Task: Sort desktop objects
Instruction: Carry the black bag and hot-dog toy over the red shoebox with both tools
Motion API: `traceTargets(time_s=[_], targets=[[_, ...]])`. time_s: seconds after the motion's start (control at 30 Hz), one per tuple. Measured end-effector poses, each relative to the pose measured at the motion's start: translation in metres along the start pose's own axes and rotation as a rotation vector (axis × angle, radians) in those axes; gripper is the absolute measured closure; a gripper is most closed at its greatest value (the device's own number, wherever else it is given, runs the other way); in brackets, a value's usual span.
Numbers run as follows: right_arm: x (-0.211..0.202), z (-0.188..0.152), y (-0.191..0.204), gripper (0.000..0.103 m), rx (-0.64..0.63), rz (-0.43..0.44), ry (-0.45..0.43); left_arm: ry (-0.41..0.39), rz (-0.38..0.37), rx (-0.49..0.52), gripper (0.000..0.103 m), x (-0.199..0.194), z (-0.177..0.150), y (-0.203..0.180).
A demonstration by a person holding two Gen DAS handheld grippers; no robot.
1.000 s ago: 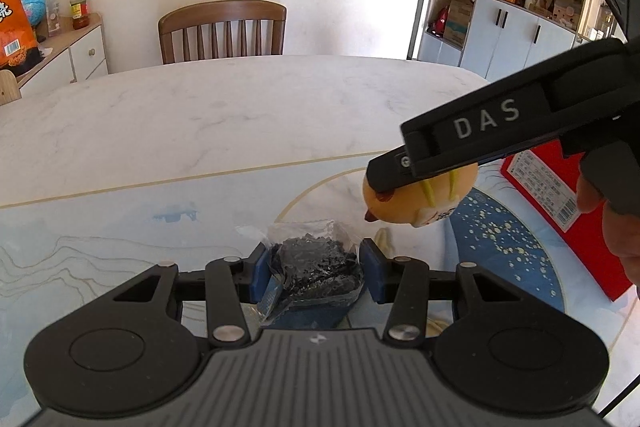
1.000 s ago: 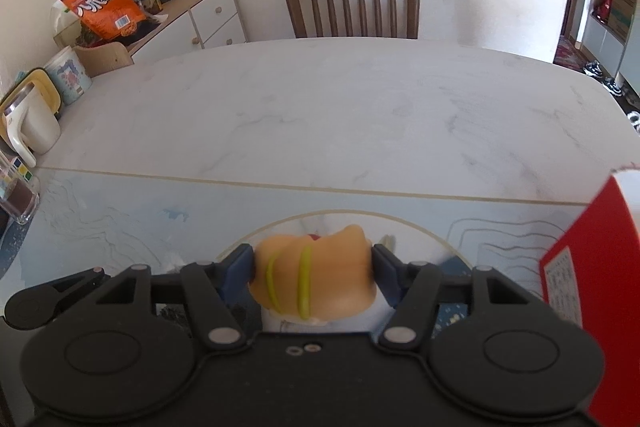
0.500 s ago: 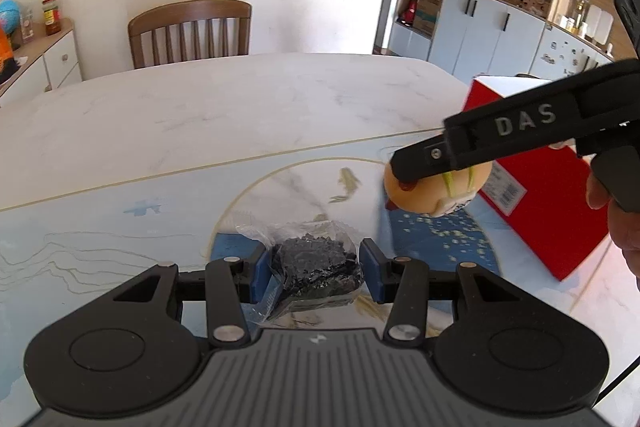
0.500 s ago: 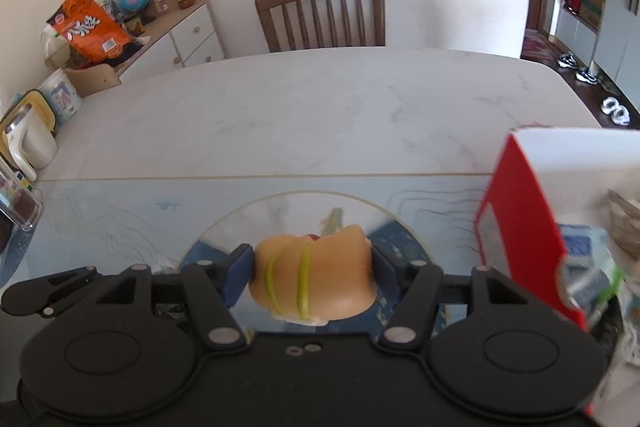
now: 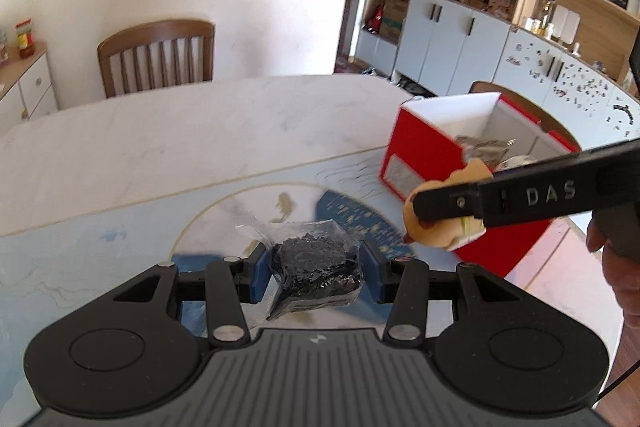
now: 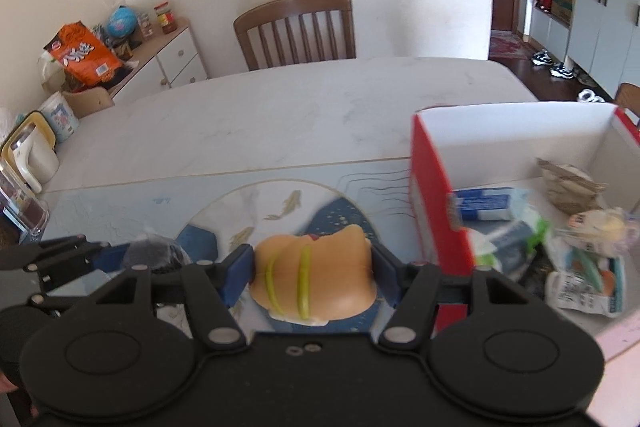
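Observation:
My left gripper [image 5: 316,273] is shut on a clear plastic bag of black bits [image 5: 316,269] and holds it above the table mat. My right gripper [image 6: 314,277] is shut on a tan squeaky toy with yellow bands [image 6: 316,279], held above the mat just left of the red box [image 6: 434,227]. The toy [image 5: 444,227] and the right gripper's finger also show in the left wrist view, in front of the red box [image 5: 424,155]. The left gripper and its bag [image 6: 156,253] show at the left of the right wrist view.
The open red box holds several packets and wrappers [image 6: 560,239]. A blue patterned mat [image 6: 280,203] covers the near marble table [image 6: 300,107]. A wooden chair [image 6: 296,27] stands at the far side. A jug [image 6: 30,155] and clear container [image 6: 20,211] sit at the left edge.
Both grippers have swung to the right with their objects held. The red box has come into fuller view, its open top and contents now showing.

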State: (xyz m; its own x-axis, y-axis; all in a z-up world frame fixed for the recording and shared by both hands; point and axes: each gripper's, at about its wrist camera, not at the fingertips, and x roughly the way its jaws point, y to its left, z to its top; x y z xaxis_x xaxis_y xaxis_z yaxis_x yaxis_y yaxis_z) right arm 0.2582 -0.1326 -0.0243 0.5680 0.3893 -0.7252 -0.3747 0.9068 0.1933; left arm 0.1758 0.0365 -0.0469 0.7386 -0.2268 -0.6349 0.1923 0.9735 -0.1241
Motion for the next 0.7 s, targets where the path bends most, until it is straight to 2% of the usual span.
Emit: traceTargets(time_s=[0.33, 0.7], targets=[[-0.044, -0.004, -0.036, 0.040, 0.043, -0.038, -0.068, -0.039, -0.040, 0.063, 0.058, -0.006, 0.025, -0.044], [-0.077, -0.007, -0.092, 0.040, 0.084, -0.089, -0.122, -0.073, -0.077, 0.132, 0.058, 0.005, 0.049, -0.100]])
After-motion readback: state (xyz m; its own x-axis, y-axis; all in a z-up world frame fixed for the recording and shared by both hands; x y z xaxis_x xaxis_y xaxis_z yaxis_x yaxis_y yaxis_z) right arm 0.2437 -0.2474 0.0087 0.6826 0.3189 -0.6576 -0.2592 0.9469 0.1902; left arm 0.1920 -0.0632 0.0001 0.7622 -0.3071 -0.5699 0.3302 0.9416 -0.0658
